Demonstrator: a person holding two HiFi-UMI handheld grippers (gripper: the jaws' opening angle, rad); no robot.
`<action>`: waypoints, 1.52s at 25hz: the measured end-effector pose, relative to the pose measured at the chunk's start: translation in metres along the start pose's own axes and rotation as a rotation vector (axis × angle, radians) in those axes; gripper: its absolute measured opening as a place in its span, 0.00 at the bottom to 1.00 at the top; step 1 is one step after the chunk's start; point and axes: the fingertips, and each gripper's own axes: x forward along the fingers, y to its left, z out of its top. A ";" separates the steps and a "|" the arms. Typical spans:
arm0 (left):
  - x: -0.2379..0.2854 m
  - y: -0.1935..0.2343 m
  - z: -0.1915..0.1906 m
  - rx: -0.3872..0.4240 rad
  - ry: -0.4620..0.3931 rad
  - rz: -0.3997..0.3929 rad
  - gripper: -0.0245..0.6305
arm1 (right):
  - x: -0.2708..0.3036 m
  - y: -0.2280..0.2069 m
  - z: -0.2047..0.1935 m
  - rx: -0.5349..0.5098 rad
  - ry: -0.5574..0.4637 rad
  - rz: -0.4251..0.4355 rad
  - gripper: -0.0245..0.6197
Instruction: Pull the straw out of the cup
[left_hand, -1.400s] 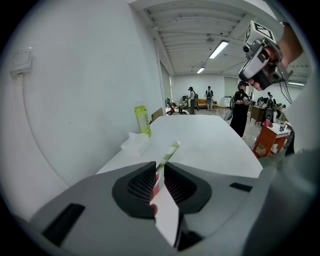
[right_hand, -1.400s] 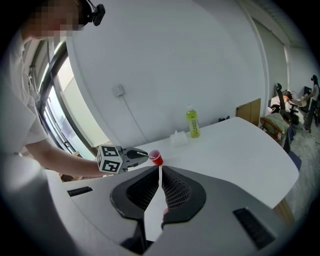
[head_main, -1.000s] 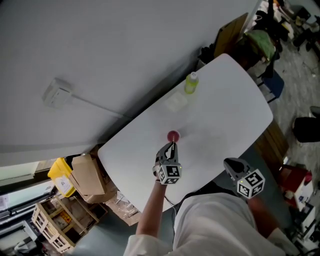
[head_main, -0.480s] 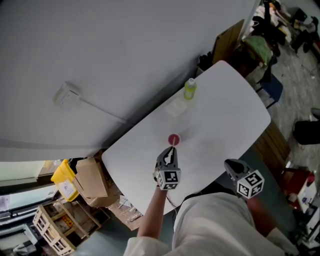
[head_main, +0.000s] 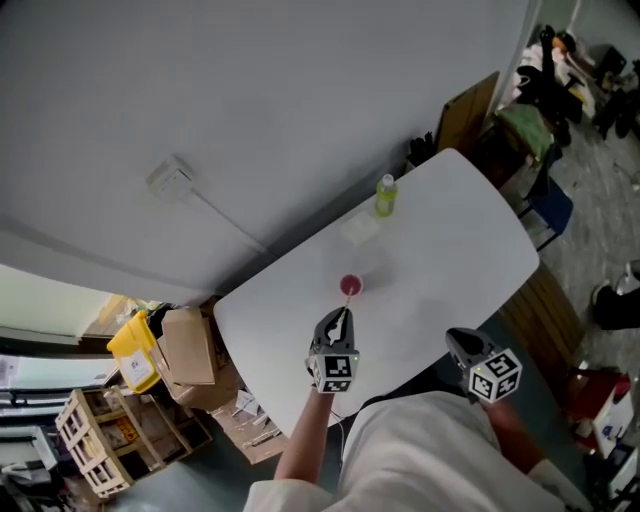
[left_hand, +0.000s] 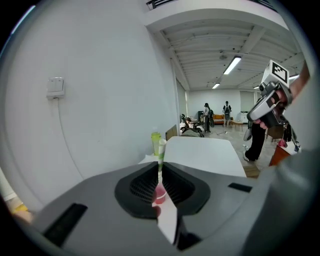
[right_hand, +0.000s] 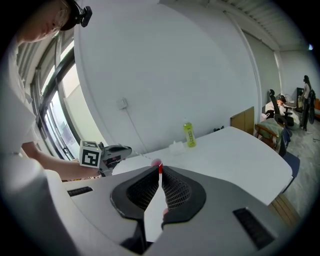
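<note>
Left gripper (head_main: 345, 313) has lifted, jaws pinching the green-striped straw (left_hand: 161, 150) above pink cup (head_main: 350, 286); right gripper (head_main: 454, 339) jaws together, empty.

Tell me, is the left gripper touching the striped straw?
Touching. The left gripper view shows the left gripper with jaws pinched on the straw, which sticks up between them.

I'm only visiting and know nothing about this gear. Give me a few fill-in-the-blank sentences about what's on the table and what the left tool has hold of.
1. The left gripper has its jaws closed on a green-and-white striped ____.
2. The small cup standing on the white table is ____ in colour.
3. Near the table's far edge, by the wall, stands a yellow-green ____.

Missing words: straw; red; bottle
</note>
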 end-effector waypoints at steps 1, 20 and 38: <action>-0.005 -0.002 0.003 -0.008 -0.002 0.012 0.08 | -0.003 -0.002 0.002 -0.009 -0.005 0.009 0.10; -0.101 -0.097 0.053 -0.121 -0.063 0.267 0.08 | -0.089 -0.039 -0.002 -0.161 -0.069 0.215 0.10; -0.219 -0.168 0.048 -0.224 -0.087 0.309 0.08 | -0.120 0.014 -0.022 -0.305 -0.091 0.370 0.10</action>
